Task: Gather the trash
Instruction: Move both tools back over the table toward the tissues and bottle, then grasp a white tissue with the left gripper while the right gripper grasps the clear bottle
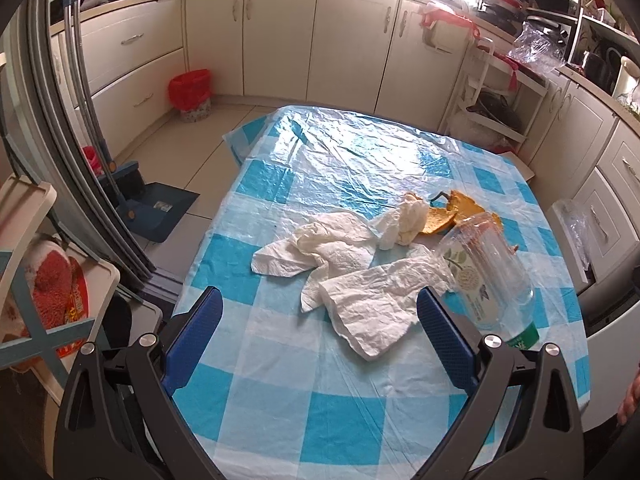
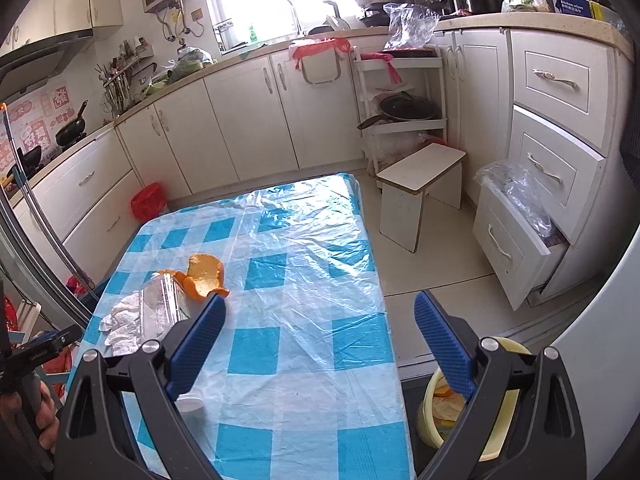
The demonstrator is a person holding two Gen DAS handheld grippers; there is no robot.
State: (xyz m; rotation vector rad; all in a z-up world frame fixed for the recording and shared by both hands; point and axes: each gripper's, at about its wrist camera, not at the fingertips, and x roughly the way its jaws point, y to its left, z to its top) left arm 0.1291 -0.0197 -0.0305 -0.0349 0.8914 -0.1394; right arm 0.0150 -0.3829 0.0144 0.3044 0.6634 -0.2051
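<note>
hovering over the table (image 1: 280,380), the left tool (image 1: 320,320) is spread wide and empty, crumpled paper towels (image 1: 360,280) lying just ahead between its fingers, a clear bottle (image 1: 484,276) on its side to their right, orange peel (image 1: 452,212) beyond. the right tool (image 2: 320,324) gapes open too, peel (image 2: 204,276) ahead-left, yellow bin (image 2: 492,452) low right.
</note>
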